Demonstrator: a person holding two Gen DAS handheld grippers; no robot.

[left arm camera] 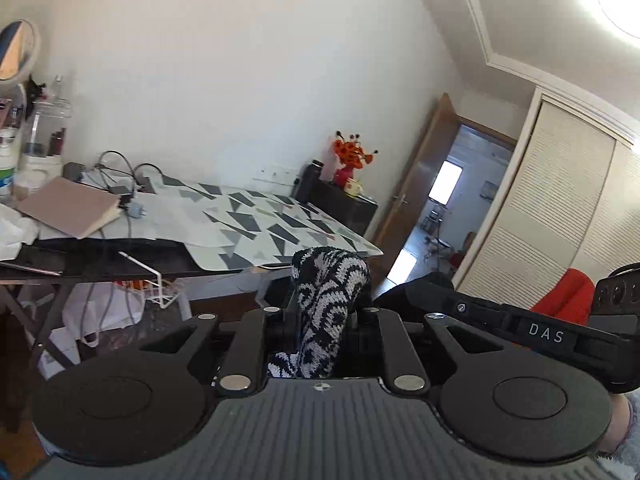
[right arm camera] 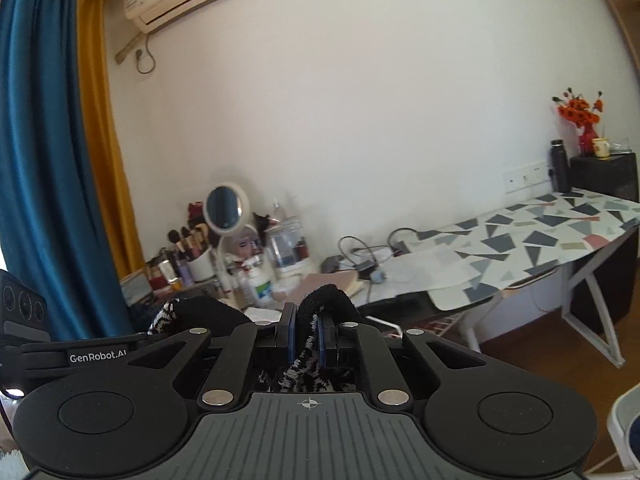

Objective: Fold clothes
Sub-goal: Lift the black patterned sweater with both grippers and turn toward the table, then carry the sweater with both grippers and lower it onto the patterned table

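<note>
Aloft, short of the patterned desk (left arm camera: 256,220): black-and-white knit garment (left arm camera: 324,312) pinched in both tools, left gripper (left arm camera: 322,316) clamped narrow on a bunched fold, right gripper (right arm camera: 308,332) clamped narrow on another fold; round mirror (right arm camera: 224,208) and orange flowers (right arm camera: 578,110) at the desk's opposite ends.

The surface (right arm camera: 532,236) lies bare along its patterned right half up to the far-right corner, where a dark bottle (right arm camera: 559,166) stands. Its left end is crowded: cables (right arm camera: 360,248), notebook (left arm camera: 70,206), jars (right arm camera: 286,244), mirror (right arm camera: 225,208).
</note>
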